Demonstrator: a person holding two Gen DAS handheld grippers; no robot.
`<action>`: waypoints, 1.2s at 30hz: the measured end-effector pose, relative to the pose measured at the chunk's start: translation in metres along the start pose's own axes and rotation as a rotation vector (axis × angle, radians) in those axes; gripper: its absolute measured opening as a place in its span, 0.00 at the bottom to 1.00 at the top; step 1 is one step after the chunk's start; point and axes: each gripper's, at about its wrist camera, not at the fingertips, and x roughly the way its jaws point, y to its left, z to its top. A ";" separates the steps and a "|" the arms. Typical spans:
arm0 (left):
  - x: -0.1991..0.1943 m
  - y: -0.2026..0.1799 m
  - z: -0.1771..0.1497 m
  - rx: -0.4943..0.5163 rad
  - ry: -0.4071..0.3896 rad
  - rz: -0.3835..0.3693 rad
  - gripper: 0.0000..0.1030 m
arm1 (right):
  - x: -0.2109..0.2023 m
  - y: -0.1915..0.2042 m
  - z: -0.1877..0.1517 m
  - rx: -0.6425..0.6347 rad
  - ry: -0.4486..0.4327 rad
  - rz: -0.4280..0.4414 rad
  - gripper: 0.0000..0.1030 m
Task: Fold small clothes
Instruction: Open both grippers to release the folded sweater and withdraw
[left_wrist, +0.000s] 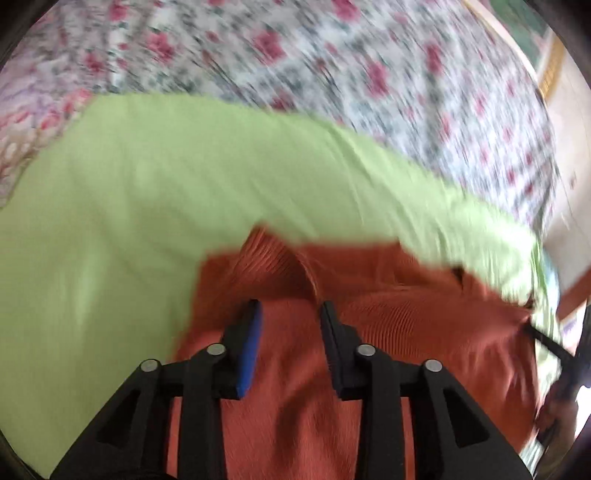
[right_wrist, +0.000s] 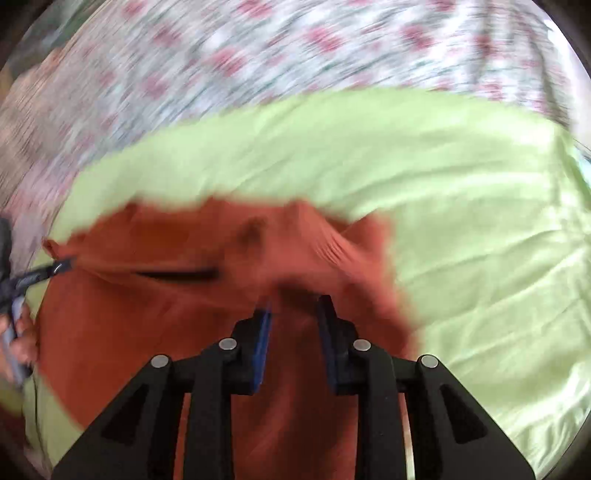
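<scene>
Rust-red ribbed garment (left_wrist: 369, 332), on green sheet (left_wrist: 147, 184) over flowered bed (left_wrist: 332, 55), partly folded, edge still bunched. Left tongs (left_wrist: 290, 310) and right tongs (right_wrist: 293, 306) apart, empty. More folding left, probably.

The left gripper (left_wrist: 290, 308) is matte black plastic with 2 flat fingers; the finger (left_wrist: 249, 350) at 9 o'clock carries a blue pad on its inner face, and 4 round silver pins cap the linkage arms, each of which has a triangular cut-out. The right gripper (right_wrist: 293, 304) has the same build, with 2 blue-lined black fingers (right_wrist: 263, 347) and 4 silver pins in a row. At 9 o'clock in the right wrist view, a blurred hand (right_wrist: 20, 332) shows beside thin black rods.
</scene>
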 end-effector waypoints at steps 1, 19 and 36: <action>-0.005 0.002 0.003 -0.014 -0.012 -0.009 0.32 | -0.002 -0.010 0.005 0.049 -0.015 0.016 0.26; -0.123 0.003 -0.182 -0.165 -0.028 -0.127 0.44 | -0.085 0.001 -0.101 0.173 -0.016 0.148 0.33; -0.131 0.026 -0.219 -0.265 0.000 -0.133 0.54 | -0.119 0.011 -0.145 0.186 -0.019 0.200 0.36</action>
